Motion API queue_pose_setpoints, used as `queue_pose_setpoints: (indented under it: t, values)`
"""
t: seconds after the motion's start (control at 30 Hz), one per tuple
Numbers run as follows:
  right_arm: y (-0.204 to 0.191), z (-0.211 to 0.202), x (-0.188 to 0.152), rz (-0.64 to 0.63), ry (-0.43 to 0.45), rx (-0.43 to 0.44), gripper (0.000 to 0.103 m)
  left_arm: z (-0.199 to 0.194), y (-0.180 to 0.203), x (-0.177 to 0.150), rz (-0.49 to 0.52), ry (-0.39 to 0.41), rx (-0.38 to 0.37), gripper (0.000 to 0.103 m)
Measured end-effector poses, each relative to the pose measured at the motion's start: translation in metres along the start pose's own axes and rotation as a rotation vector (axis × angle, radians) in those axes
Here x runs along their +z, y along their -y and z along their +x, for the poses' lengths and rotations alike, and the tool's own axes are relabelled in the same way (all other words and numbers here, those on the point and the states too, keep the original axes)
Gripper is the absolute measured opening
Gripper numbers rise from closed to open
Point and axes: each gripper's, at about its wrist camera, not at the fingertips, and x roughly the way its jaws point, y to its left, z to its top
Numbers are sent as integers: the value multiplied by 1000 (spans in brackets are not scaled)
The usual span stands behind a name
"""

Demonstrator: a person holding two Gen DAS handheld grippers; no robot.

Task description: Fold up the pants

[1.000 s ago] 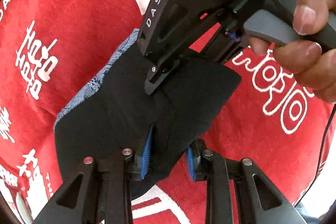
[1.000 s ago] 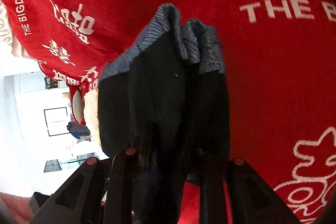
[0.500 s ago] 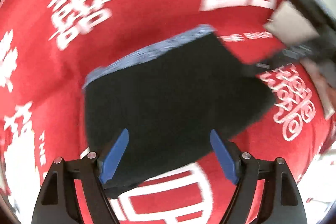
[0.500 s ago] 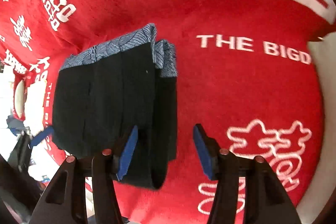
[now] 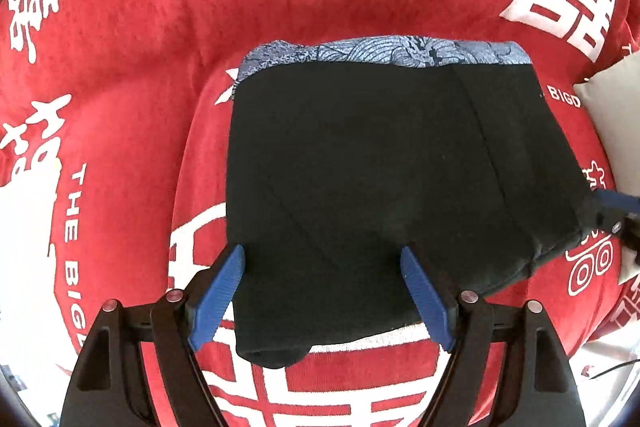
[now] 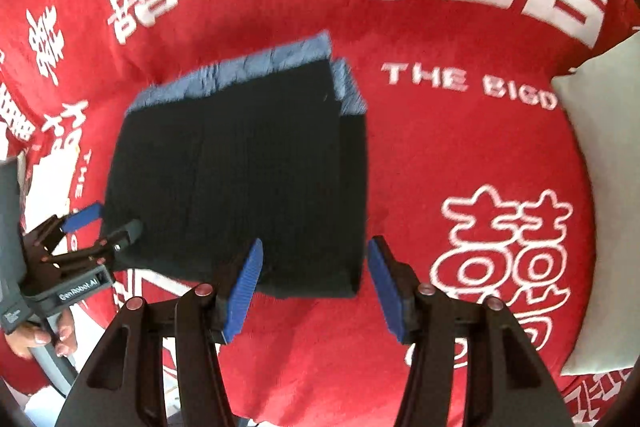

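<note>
Left gripper: your jaws have just been opening and now stand wide apart; the near edge of the pants shows between the blue pads, but neither pad presses on the cloth.
Right gripper: your jaws have likewise just been opening and stand apart, poised above the right near corner of the bundle, holding nothing.
Pants: they lie flat on the red blanket as a compact black rectangle, the blue patterned waistband along the far edge.
Layers: from the right wrist you can see stacked edges on the right side, so several folds look already made.
Pillow: pale, well apart on the right.
Progress: judging by the tidy shape, you are at or near the end; at most a smoothing or one last fold remains.
</note>
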Motion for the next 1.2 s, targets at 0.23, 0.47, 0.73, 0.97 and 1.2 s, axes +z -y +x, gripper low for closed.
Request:
queue_pose_setpoints:
  t: [0.23,0.47,0.73,0.97,1.2]
  values:
    - [-3,25,-6,-7,-46,-20,59,9,-3,7,-15,-14,-12,87]
    - [-2,25,-8,-21,-46,-14,59,10,-5,9,-17,-14,-15,87]
    - [3,30,-9,-23,-50,-17,64,13,-2,10,-3,-26,-1,87]
    - [21,17,-6,16,-30,81,66,0,-19,12,4,36,-22,87]
    - [71,19,18,120,-10,309,72,3,-63,43,-50,30,-218,87]
